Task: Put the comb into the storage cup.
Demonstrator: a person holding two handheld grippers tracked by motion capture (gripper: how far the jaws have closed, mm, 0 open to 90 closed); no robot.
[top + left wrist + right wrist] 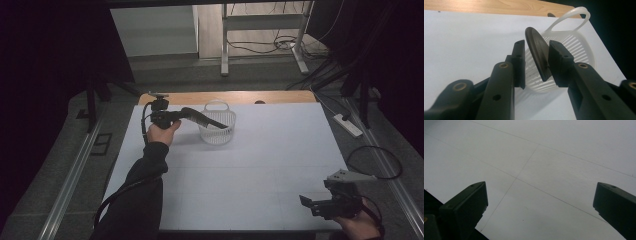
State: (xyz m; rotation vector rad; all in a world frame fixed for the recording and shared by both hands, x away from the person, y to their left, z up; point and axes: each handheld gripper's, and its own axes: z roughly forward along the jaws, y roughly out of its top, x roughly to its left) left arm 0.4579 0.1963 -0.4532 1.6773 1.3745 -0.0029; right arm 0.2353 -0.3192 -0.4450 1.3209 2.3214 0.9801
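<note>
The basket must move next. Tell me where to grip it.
Grip the arched handle standing at the far rim of the white basket, coming from above across its thin band; the round slatted wall looks too wide.

Count, quick: 1 white slotted plastic basket (218, 126) w/ 1 loop handle, near the far edge of the table (260, 165), left of centre. 1 dark flat disc (537, 53), tilted, at the basket's rim. 2 grippers: left gripper (212, 121) by the basket, right gripper (306, 202) at the near right corner; 2 black jaws each. 2 hands, 1 per gripper. 1 white table, w/ 1 strip of wood along its far edge. Off the table: 1 white power strip (347, 125) on the floor, right side.
</note>
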